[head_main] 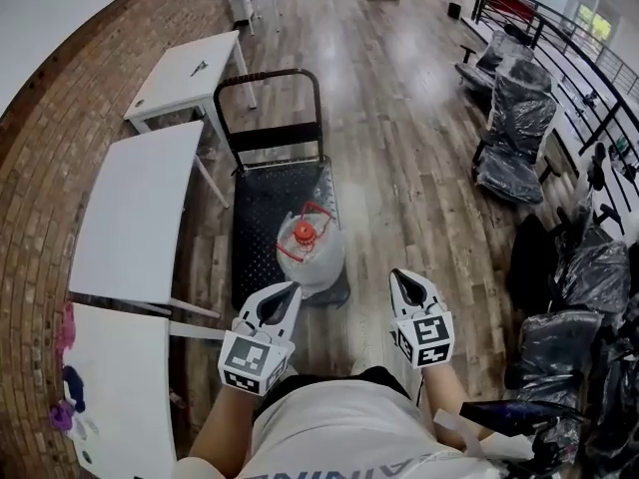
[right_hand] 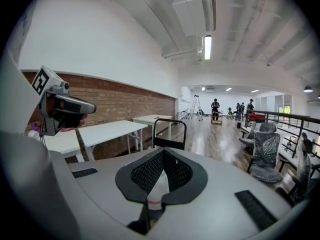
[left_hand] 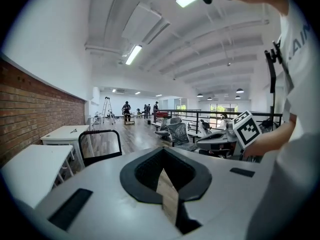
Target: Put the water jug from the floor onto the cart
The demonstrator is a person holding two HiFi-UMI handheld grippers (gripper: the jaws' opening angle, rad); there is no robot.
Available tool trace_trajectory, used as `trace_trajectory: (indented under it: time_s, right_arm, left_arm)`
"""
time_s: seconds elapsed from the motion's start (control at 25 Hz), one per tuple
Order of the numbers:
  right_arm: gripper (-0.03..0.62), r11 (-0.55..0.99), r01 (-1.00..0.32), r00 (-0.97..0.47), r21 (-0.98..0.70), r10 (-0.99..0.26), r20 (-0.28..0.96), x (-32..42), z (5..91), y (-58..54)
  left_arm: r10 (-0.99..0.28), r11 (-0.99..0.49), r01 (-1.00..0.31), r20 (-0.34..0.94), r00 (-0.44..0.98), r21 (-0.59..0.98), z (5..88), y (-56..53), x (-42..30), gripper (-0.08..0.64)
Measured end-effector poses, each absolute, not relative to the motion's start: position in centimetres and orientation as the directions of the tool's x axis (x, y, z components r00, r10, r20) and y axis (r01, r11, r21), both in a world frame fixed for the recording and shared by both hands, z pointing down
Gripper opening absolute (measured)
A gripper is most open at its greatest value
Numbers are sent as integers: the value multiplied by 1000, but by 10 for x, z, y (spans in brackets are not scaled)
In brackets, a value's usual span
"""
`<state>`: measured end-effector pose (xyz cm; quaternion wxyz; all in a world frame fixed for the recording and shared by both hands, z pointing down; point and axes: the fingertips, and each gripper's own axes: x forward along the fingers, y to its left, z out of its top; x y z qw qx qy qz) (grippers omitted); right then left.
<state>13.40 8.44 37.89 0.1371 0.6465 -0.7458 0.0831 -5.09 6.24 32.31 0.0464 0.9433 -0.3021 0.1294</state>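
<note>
The water jug (head_main: pixel 312 252) sits on the cart (head_main: pixel 262 203), at the lower end of its dark deck near the middle of the head view; its red cap (head_main: pixel 305 233) faces up toward the camera, with a red handle loop around it; the cart's black push handle (head_main: pixel 268 78) rises at the far end, toward the top of the frame.

Both grippers hang below the jug in the head view, well apart from it and from each other; the left gripper (head_main: pixel 288 292) is at lower centre-left, the right gripper (head_main: pixel 402 277) at lower centre-right, each pointing up the frame; in its own view the left gripper's fingers (left_hand: pixel 200 176) are closed tip to tip with nothing held, only a strip of floor showing through the slot; the right gripper's fingers (right_hand: pixel 192 176) are likewise pressed together and empty.

White tables (head_main: pixel 135 218) line the left edge against a brick wall (head_main: pixel 60 138); plastic-wrapped chairs (head_main: pixel 514 128) stand along the right by a black railing (head_main: pixel 569 58); the wooden floor (head_main: pixel 419 168) runs up the middle.
</note>
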Motion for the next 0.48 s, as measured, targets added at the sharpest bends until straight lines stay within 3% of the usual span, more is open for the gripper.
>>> trace_trajectory:
  time_s: [0.24,0.48]
  right_arm:
    - [5,263,-958,-217,117,-927,306,44,357,52]
    - [5,263,-952,-207,156,-930,303,21,343,40]
  left_arm:
    - [-639,-745,-665,233,733,50,321,30,-131,0]
    - [-661,-722,-687,218,718,75,325,19,-171,1]
